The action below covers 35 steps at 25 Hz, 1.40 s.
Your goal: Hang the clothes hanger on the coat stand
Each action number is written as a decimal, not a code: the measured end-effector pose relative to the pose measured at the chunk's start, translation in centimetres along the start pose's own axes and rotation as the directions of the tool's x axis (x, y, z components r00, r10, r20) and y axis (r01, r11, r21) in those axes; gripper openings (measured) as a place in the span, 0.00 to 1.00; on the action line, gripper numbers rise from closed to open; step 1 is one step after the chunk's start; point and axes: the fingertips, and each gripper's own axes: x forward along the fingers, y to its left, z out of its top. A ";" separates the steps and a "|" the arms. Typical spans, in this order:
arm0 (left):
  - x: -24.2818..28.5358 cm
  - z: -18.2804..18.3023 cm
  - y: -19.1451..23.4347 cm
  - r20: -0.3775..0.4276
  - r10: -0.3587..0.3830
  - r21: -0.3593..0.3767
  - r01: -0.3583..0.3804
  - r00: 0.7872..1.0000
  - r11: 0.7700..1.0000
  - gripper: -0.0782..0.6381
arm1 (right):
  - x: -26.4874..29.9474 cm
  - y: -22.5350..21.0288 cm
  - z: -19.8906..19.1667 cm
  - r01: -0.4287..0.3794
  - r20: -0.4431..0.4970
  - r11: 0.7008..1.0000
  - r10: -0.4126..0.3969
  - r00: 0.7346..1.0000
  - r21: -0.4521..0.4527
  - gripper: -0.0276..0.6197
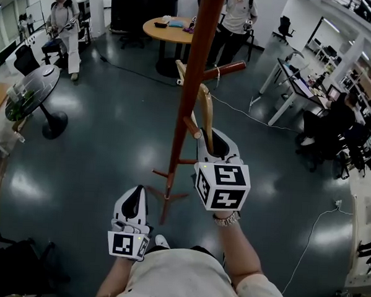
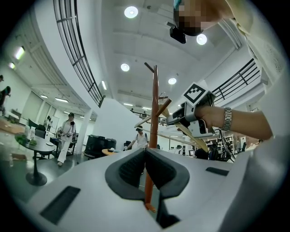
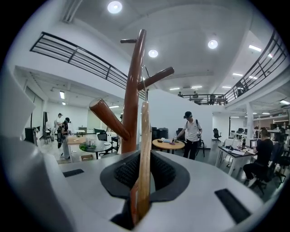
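Note:
The coat stand is a red-brown wooden pole with slanting pegs, rising right in front of me. My right gripper is shut on the light wooden clothes hanger, which it holds up against the pole between an upper peg and a lower peg. In the right gripper view the hanger runs up between the jaws of that gripper, close beside the pole. My left gripper hangs lower near the stand's base, shut and empty.
A round wooden table with a standing person is behind the stand. Another person and a dark round table are at the left. Desks and a seated person are at the right. Cables cross the floor.

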 end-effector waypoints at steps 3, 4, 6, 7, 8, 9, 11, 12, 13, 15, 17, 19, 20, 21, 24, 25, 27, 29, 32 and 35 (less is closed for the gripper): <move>-0.2 0.2 0.9 -0.001 0.009 0.000 -0.009 1.000 1.000 0.13 | 1.0 0.6 -0.3 -0.003 -0.017 1.000 0.003 1.000 0.007 0.14; -0.2 0.2 1.2 -0.002 0.015 0.001 -0.015 1.000 1.000 0.13 | 1.3 0.7 -0.6 -0.006 -0.023 1.000 0.006 1.000 0.007 0.14; -0.5 0.0 1.7 -0.002 0.030 -0.003 -0.030 1.000 1.000 0.13 | 1.6 0.9 -1.2 -0.009 -0.034 1.000 0.009 0.999 0.004 0.14; -0.6 -0.1 1.8 -0.002 0.035 -0.005 -0.035 0.999 0.999 0.13 | 1.6 0.9 -1.5 -0.010 -0.037 1.000 0.010 0.999 0.002 0.14; -0.8 -0.2 1.9 -0.001 0.039 -0.005 -0.039 0.999 0.999 0.13 | 1.7 0.9 -1.6 -0.010 -0.038 1.000 0.010 0.999 0.000 0.14; -0.8 -0.3 1.9 -0.002 0.040 -0.003 -0.040 0.999 0.999 0.13 | 1.7 0.9 -1.7 -0.012 -0.039 1.000 0.011 0.999 -0.002 0.14; -0.9 -0.5 1.9 -0.006 0.044 0.001 -0.044 0.999 0.999 0.13 | 1.9 1.0 -1.8 -0.020 -0.043 1.000 0.020 0.999 -0.001 0.14; -1.0 -0.6 2.0 -0.010 0.047 0.003 -0.047 0.999 0.999 0.13 | 1.9 1.1 -1.8 -0.026 -0.046 1.000 0.026 0.999 0.002 0.14; -1.0 -0.6 2.1 -0.013 0.049 0.006 -0.049 0.999 0.999 0.13 | 1.9 1.3 -1.7 -0.032 -0.049 0.999 0.032 0.998 0.008 0.14; -1.2 -0.7 2.1 -0.014 0.050 0.011 -0.050 0.999 0.999 0.13 | 1.9 1.6 -1.6 -0.045 -0.053 0.999 0.046 0.998 0.030 0.14; -1.5 -1.0 2.1 -0.016 0.050 0.015 -0.050 0.999 0.999 0.13 | 1.8 1.7 -1.7 -0.063 -0.055 0.996 0.066 0.996 0.059 0.14; -1.7 -1.4 2.0 -0.020 0.055 0.018 -0.055 0.998 0.998 0.13 | 1.6 1.7 -1.9 -0.080 -0.050 0.995 0.084 0.995 0.065 0.14; -1.7 -1.5 1.9 -0.019 0.056 0.019 -0.056 0.998 0.998 0.13 | 1.5 1.7 -1.9 -0.087 -0.042 0.994 0.089 0.995 0.059 0.14; -1.7 -1.5 1.8 -0.015 0.055 0.020 -0.055 0.998 0.998 0.13 | 1.4 1.7 -1.9 -0.091 -0.033 0.995 0.093 0.995 0.051 0.14; -1.7 -1.1 1.2 0.002 0.043 0.031 -0.043 0.999 0.999 0.13 | 1.1 1.9 -2.1 -0.107 -0.011 0.994 0.107 0.994 0.024 0.15; -1.6 -1.0 1.1 0.004 0.041 0.034 -0.041 0.999 0.999 0.13 | 1.1 1.9 -2.2 -0.112 -0.009 0.993 0.112 0.994 0.020 0.15; -1.5 -0.9 1.0 0.002 0.042 0.037 -0.042 0.999 0.998 0.13 | 1.0 1.9 -2.4 -0.125 -0.004 0.992 0.125 0.992 0.031 0.15; -1.4 -0.9 1.0 -0.002 0.041 0.039 -0.041 0.999 0.998 0.13 | 0.7 2.1 -2.5 -0.147 0.004 0.988 0.147 0.989 0.047 0.18; -1.4 -1.1 0.5 -0.014 0.031 0.048 -0.030 0.999 0.998 0.13 | 0.0 2.5 -2.5 -0.187 0.021 0.980 0.186 0.982 0.063 0.22; -1.4 -1.2 0.2 -0.016 0.033 0.048 -0.032 0.999 0.998 0.13 | -1.1 2.0 -2.1 -0.183 0.045 0.982 0.181 0.982 0.047 0.23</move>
